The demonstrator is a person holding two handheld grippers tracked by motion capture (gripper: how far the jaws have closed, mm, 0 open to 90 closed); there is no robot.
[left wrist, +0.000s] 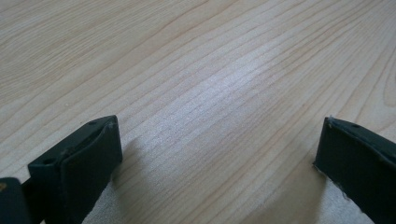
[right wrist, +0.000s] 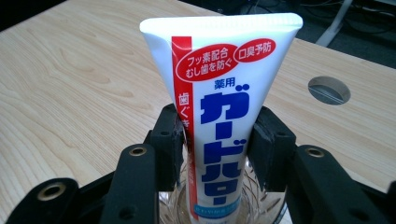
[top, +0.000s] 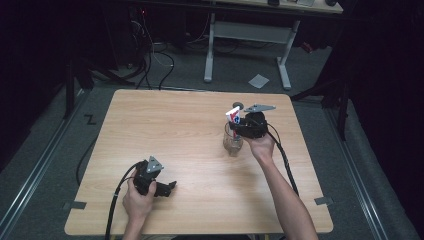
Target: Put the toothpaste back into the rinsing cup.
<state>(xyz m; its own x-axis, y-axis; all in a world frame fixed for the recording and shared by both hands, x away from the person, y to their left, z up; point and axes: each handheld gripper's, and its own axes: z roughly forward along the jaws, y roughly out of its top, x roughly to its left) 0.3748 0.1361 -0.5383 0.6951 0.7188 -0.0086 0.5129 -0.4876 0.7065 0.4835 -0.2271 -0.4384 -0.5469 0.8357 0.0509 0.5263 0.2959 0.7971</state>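
Black jaws of the right tongs [right wrist: 217, 140] rose nearest the lens in the right gripper view, one on each side of a toothpaste tube [right wrist: 219, 107]. Both pads lay against the tube's edges at mid-length; whether they pressed or merely touched could not be settled, though contact appeared on both sides. No earlier moment is compared.

Tube position: it stood upright in a clear glass [right wrist: 210, 205], cap end down inside the glass, flat crimped end uppermost. Its long axis ran near vertical, leaning slightly away from the hand in the high view, where tube [top: 233, 116] and glass [top: 232, 144] stood right of the centre of the surface [top: 165, 130]. The printed face, blue and red lettering on white, was turned toward the right tongs [top: 239, 131].

Reason for the hold (a judgement): a mid-length grip from the side keeps the tube vertical over the glass mouth, so that the cap end can seat on the bottom and the tube lean on the rim once let go.

Left tongs [left wrist: 217, 154] rested low over bare surface, jaws wide apart with nothing between them; in the high view the left tongs [top: 167, 187] lay near the front edge, well apart from the glass, probably parked while the right hand [top: 260, 145] worked.
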